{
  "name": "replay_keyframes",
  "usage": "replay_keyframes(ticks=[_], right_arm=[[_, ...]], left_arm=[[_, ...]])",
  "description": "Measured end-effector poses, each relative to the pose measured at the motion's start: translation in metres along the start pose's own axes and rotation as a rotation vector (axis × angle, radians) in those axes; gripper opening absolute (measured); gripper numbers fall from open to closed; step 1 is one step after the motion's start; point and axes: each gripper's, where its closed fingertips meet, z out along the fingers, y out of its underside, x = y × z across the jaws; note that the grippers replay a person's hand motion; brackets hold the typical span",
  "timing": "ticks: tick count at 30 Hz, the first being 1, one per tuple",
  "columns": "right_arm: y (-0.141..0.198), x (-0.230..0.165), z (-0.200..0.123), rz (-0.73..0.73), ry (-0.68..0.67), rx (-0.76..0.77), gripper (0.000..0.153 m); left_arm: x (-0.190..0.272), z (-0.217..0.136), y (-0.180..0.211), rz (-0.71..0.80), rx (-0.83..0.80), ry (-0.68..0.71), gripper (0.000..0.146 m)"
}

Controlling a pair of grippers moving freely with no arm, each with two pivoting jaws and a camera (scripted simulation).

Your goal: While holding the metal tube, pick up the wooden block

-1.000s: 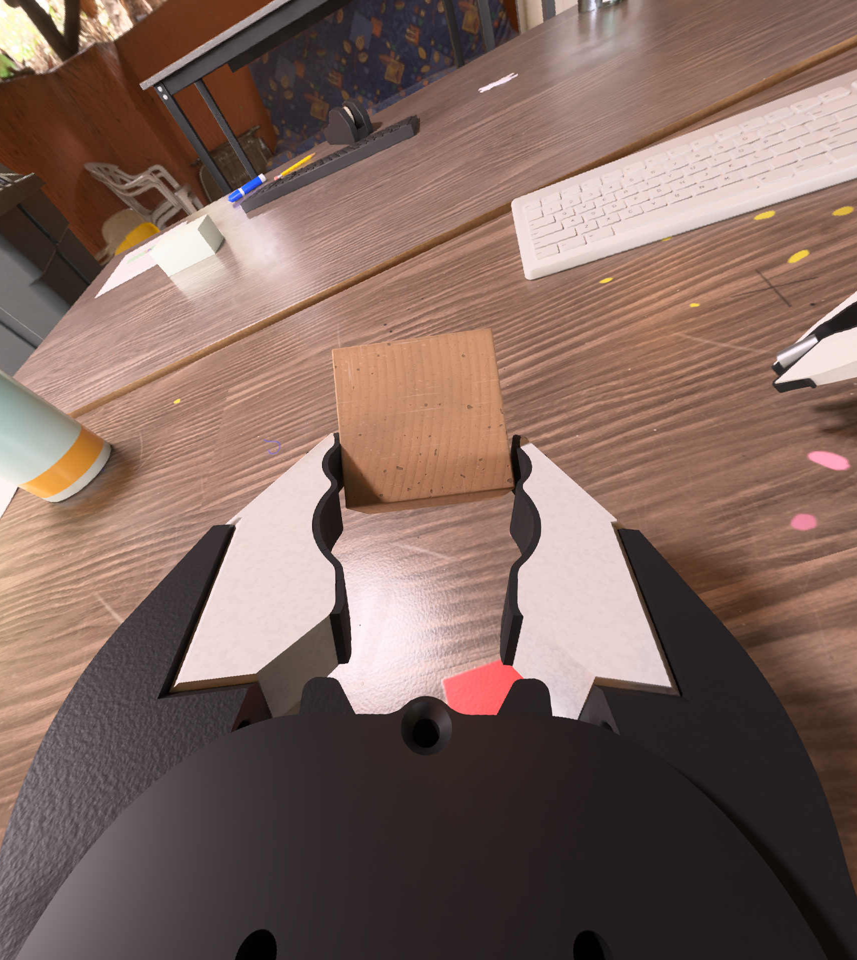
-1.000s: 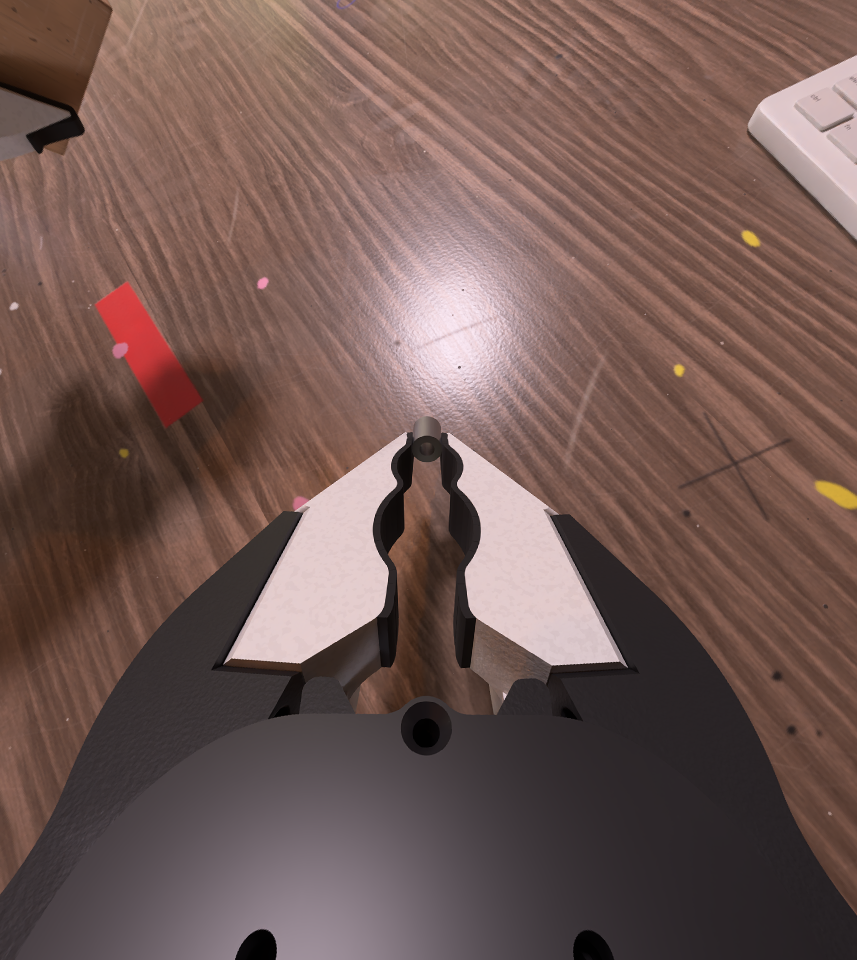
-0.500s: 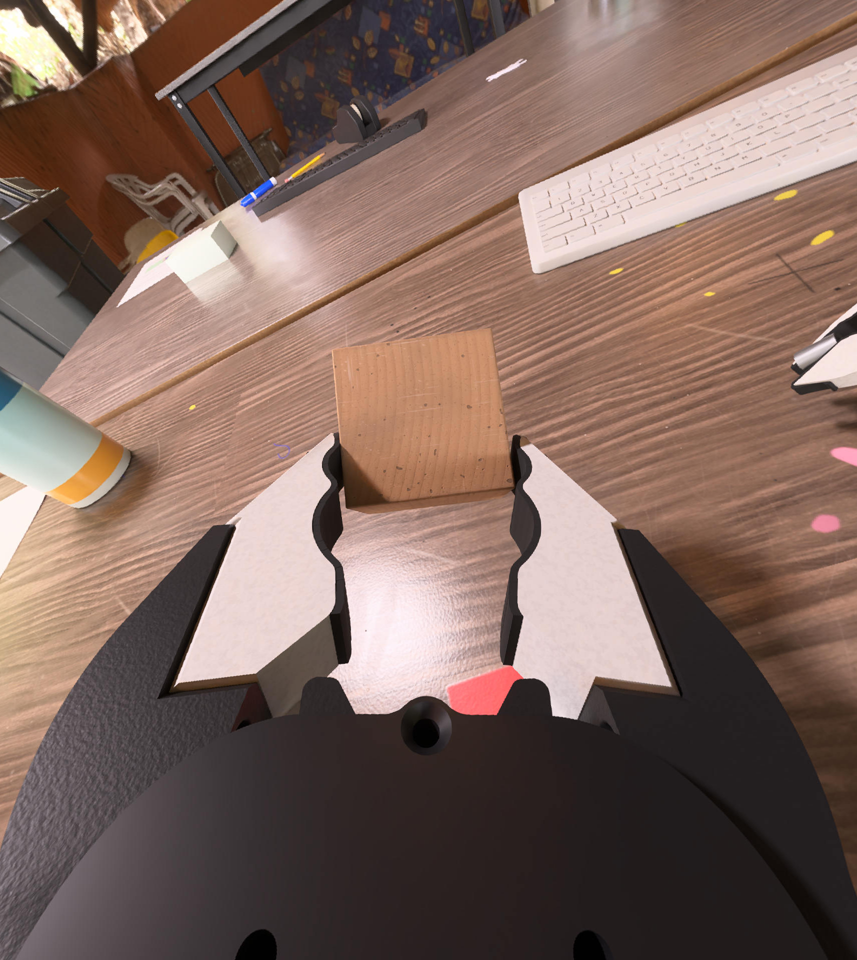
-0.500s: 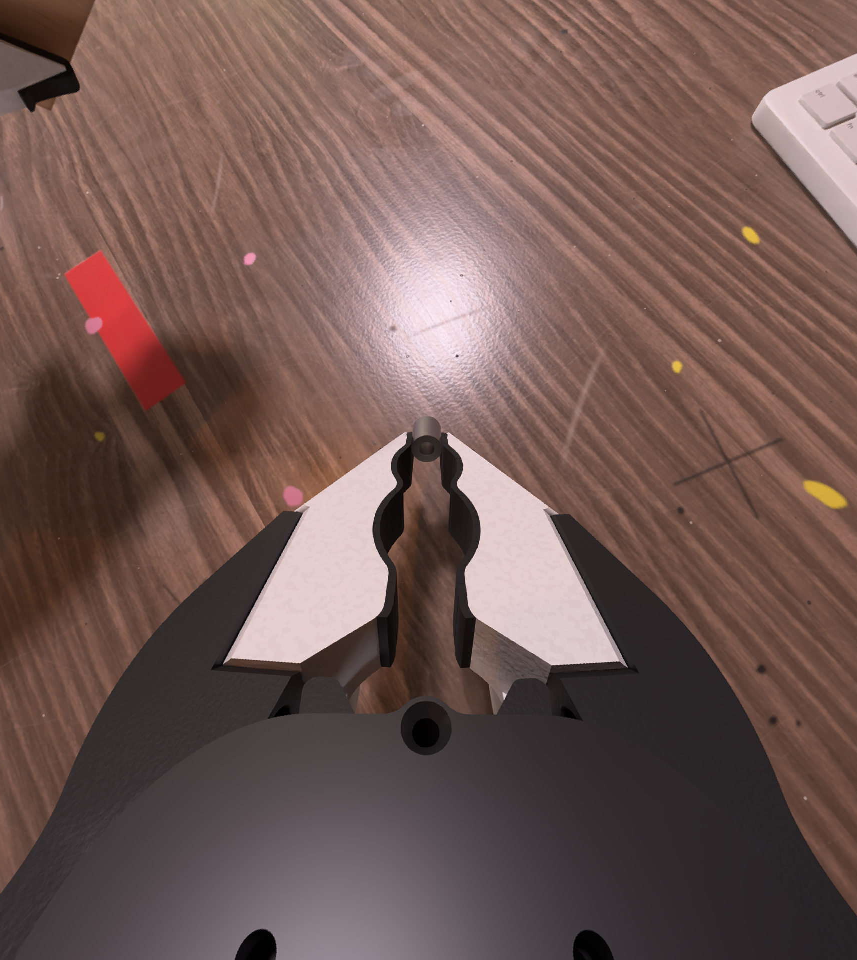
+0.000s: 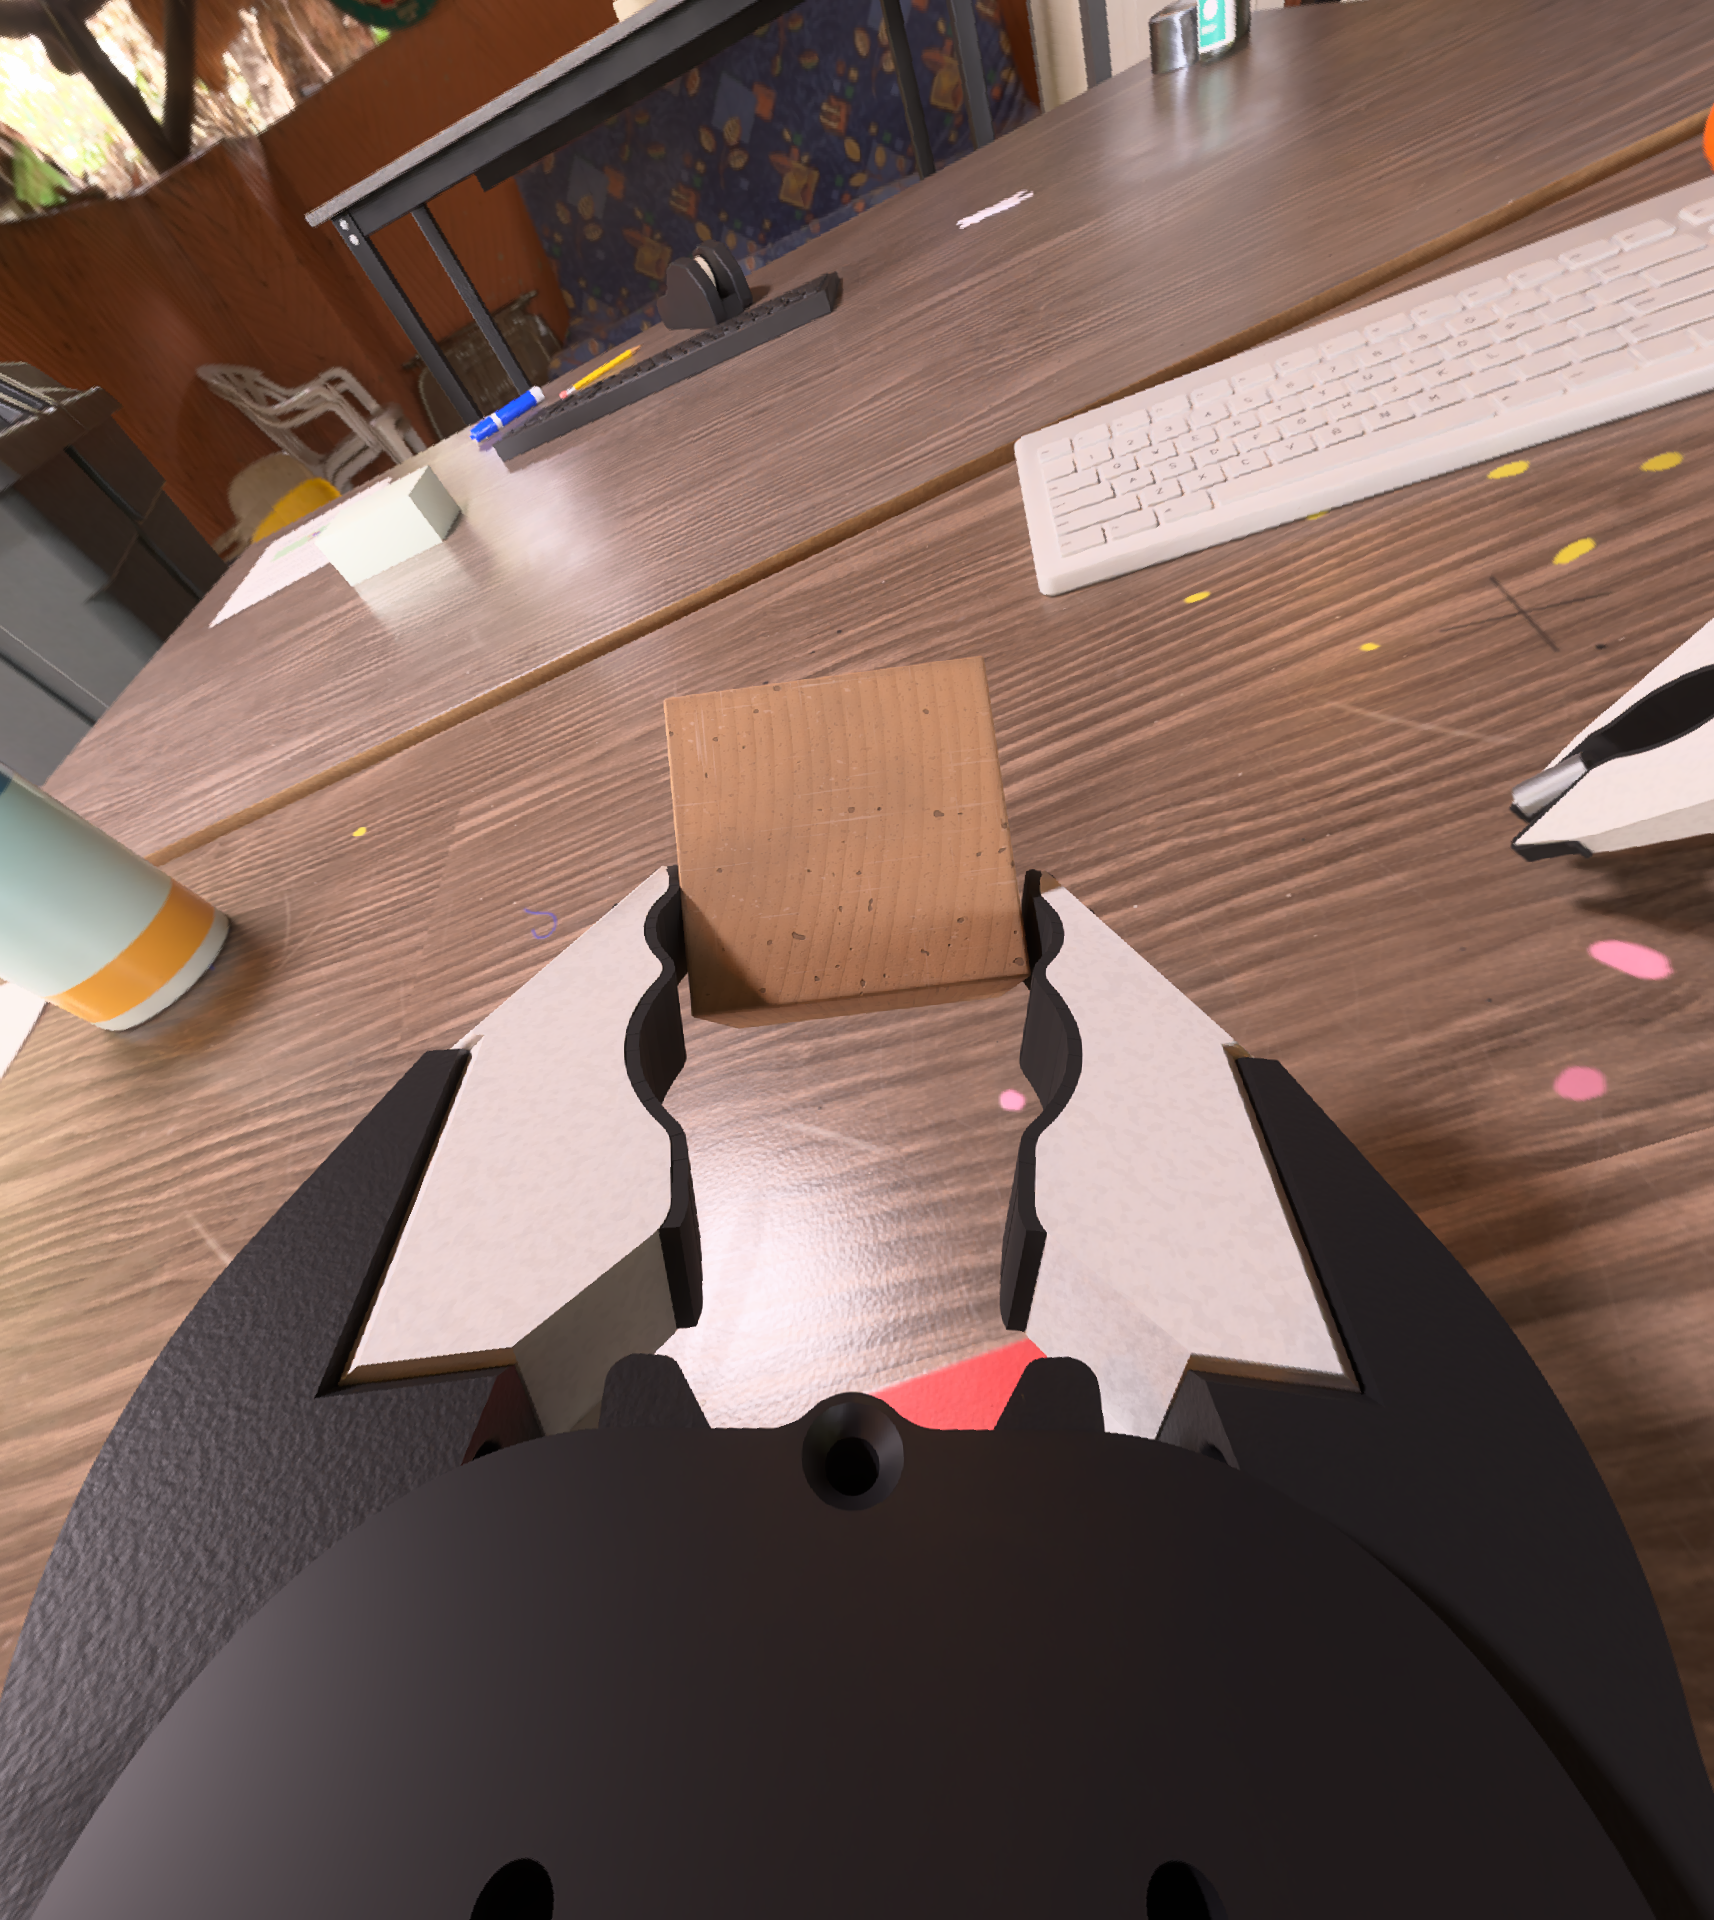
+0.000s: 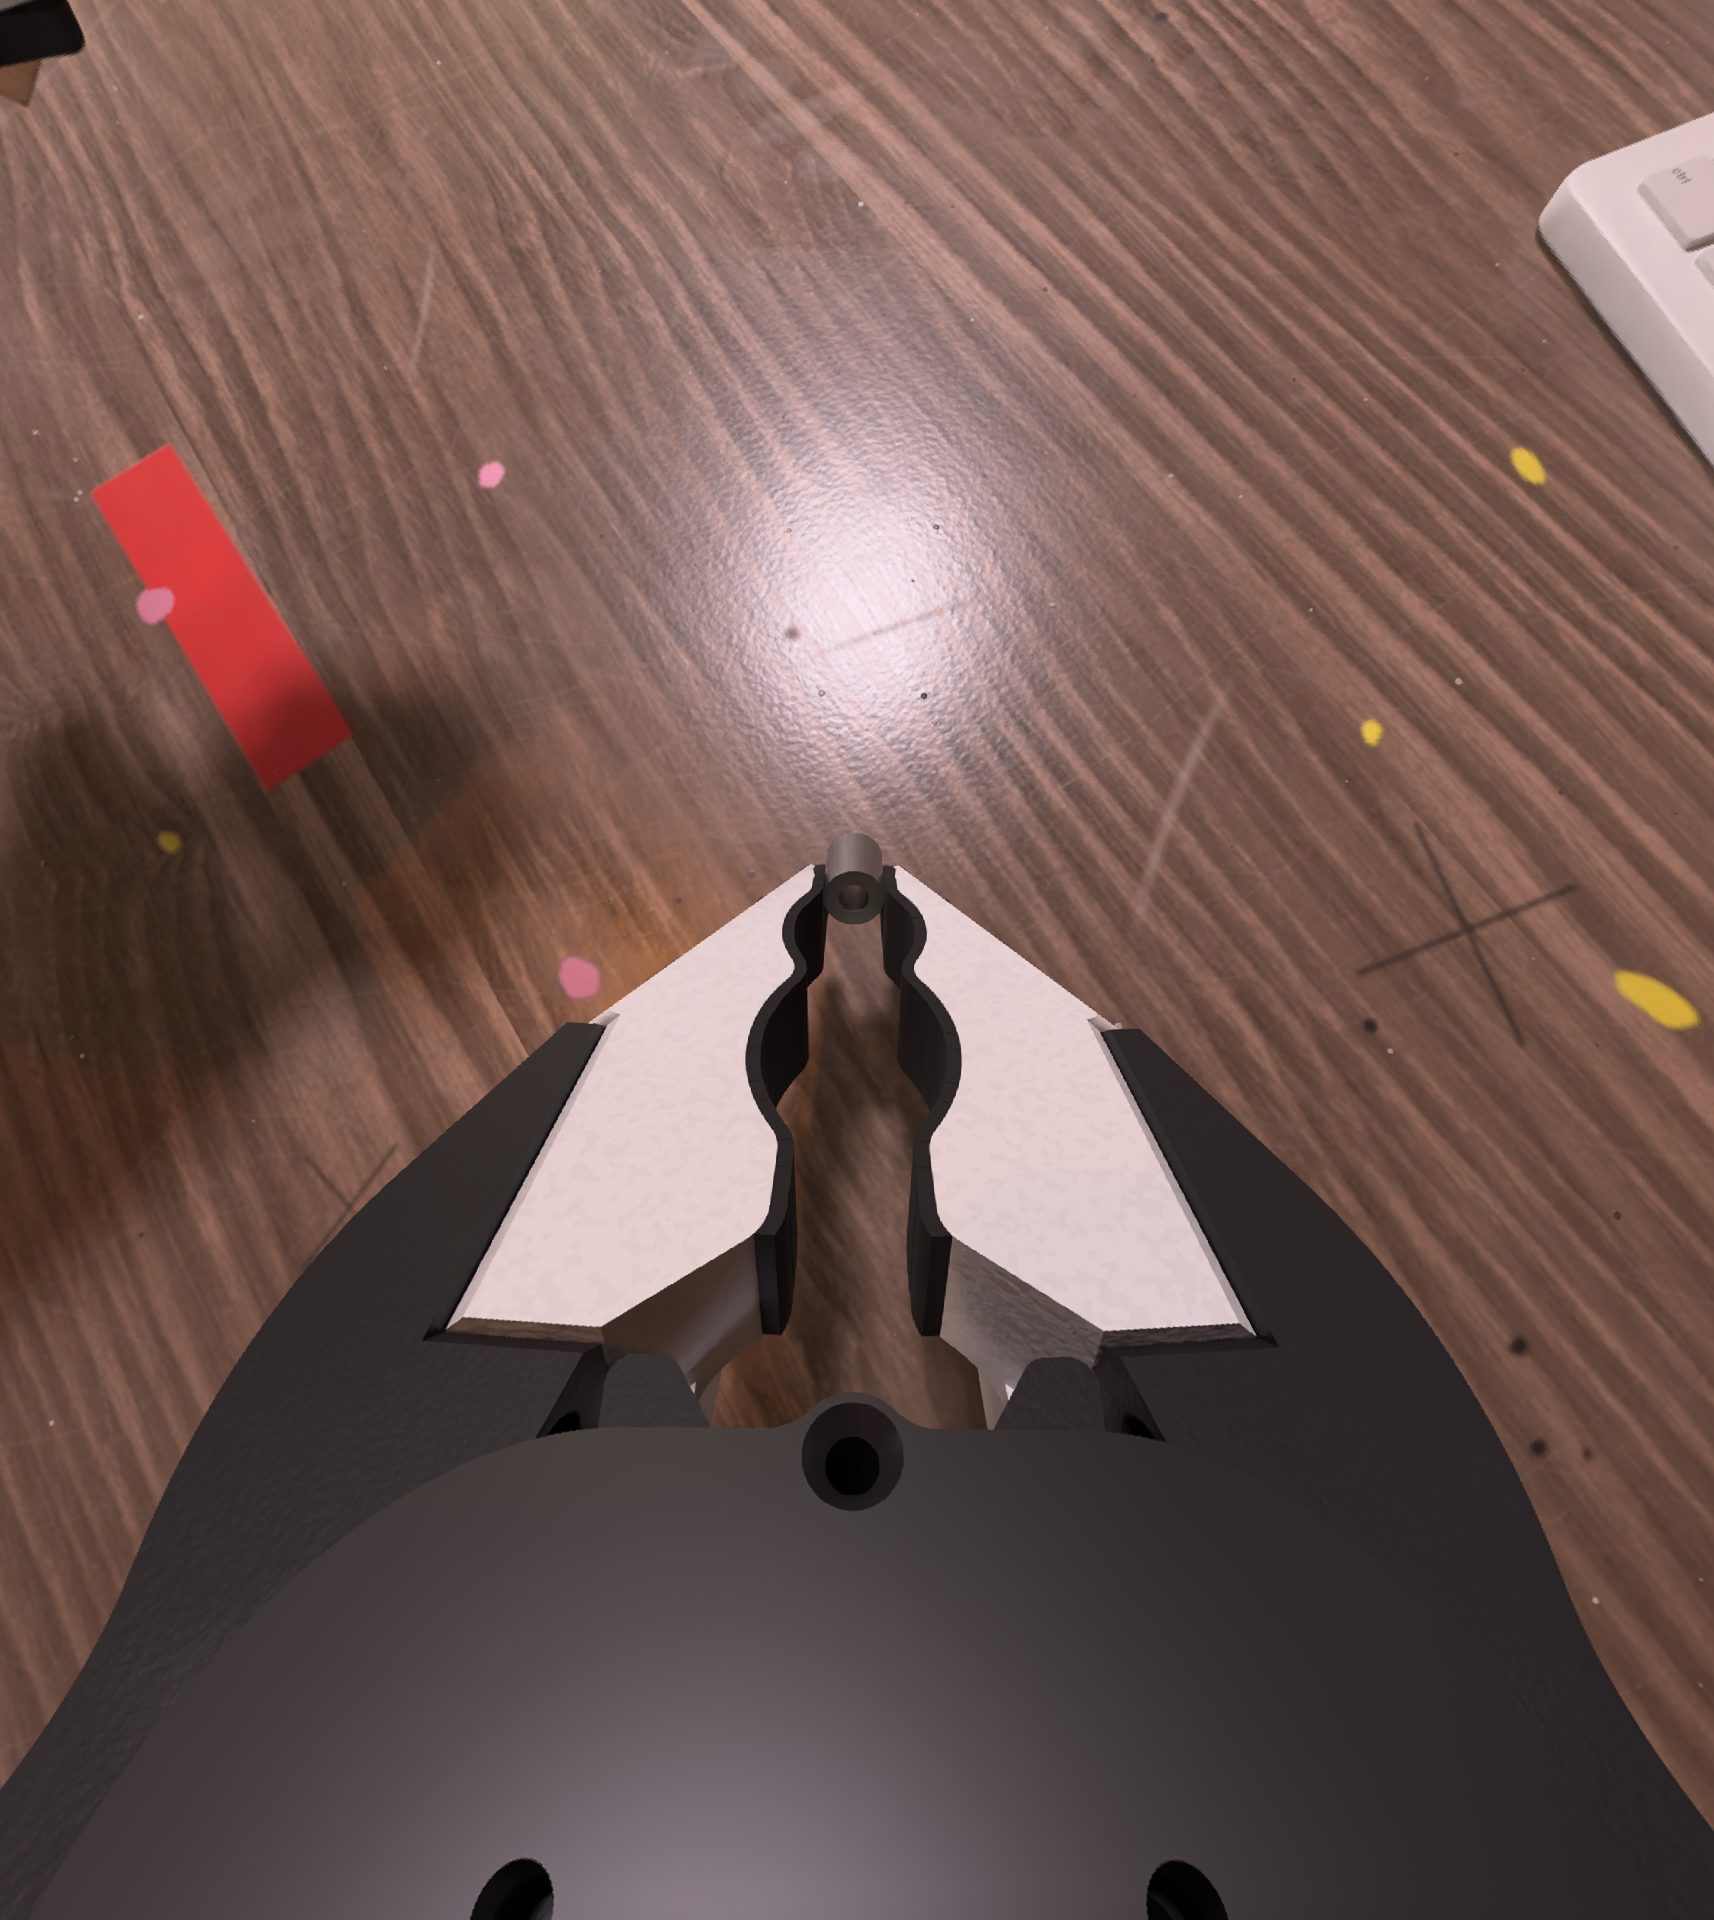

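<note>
The wooden block sat clamped between the fingertips of the left gripper, its near edge seeming to clear the table beneath, so the pick-up looked done or nearly so. The jaws stood fairly wide, pressed to the block's two sides. Off to that gripper's right, the right gripper was closed narrow on the metal tube, a short grey piece pinched at the very tips and poking out ahead.

In my judgement the step in hand was the lift. The next move called for a steady rise without loosening either grip, since the tube was caught only by its end.

Under the left gripper lay a red strip and pink and yellow spots on dark wood grain. Ahead and right lay a white keyboard; to the left, a striped cup on its side. Beyond stood a second table with a pale block, a blue pen and a dark bar, then chairs and a rust-coloured wall.
</note>
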Motion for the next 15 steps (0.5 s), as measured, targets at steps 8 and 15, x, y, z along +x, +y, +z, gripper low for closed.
replay_keyframes(ticks=[8, 15], right_arm=[[0.002, -0.001, 0.002, -0.011, 0.000, -0.015, 0.009], [-0.029, -0.001, -0.017, -0.139, 0.162, 0.101, 0.009]], left_arm=[[-0.003, -0.002, -0.004, -0.006, 0.040, -0.022, 0.065], [-0.002, -0.001, -0.006, 0.058, 0.096, -0.067, 0.065]])
